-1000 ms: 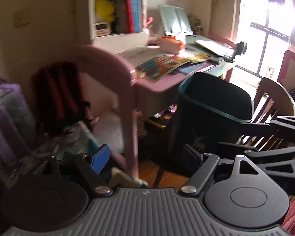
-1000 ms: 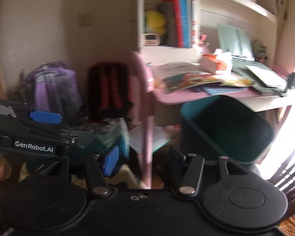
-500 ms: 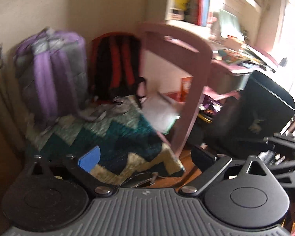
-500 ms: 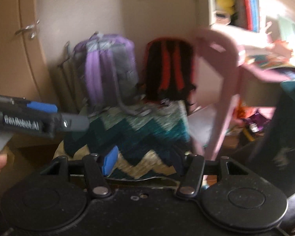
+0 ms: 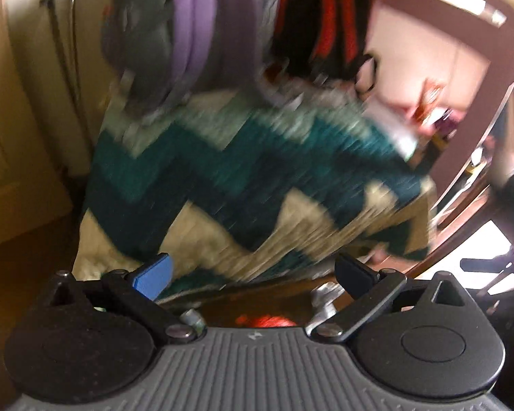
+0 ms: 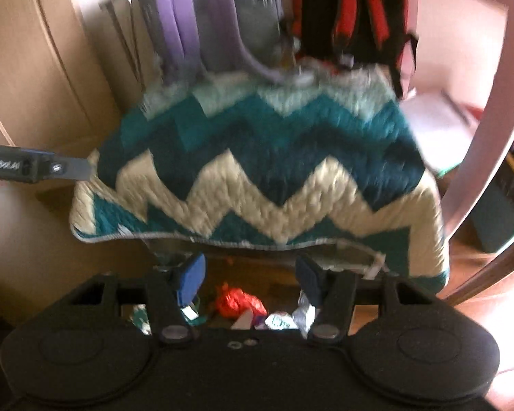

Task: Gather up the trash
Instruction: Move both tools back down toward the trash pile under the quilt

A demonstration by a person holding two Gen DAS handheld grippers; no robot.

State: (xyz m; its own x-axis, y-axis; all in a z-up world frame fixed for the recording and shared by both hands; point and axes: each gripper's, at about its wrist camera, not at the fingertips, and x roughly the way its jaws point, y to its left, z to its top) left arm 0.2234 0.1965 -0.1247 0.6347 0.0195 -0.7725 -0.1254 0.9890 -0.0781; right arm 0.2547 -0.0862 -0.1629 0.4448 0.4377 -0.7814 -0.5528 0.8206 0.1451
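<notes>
Small pieces of trash lie on the wooden floor under a seat's front edge: a crumpled red wrapper (image 6: 237, 300), a silvery wrapper (image 6: 303, 312) and white-green scraps (image 6: 277, 322). My right gripper (image 6: 250, 274) hangs just above them, open, with nothing between its pads. My left gripper (image 5: 253, 275) is open wide and empty, pointing down at the seat's edge. A blurred red wrapper (image 5: 264, 320) shows just under it. From the right wrist view, the left gripper (image 6: 34, 167) reaches in at the left edge, beside the cushion.
A teal and cream zigzag quilted cushion (image 6: 264, 167) covers the seat. A purple backpack (image 6: 202, 17) and a red-black backpack (image 6: 346, 10) lean behind it. A pink chair frame (image 6: 490, 130) curves on the right, a dark bin (image 6: 497, 215) beyond it. A beige cabinet door (image 6: 34, 78) stands left.
Both views have swung from the desk and bin down and left to the cushion and the floor. The left jaws have spread wider. The trash on the floor has come into sight.
</notes>
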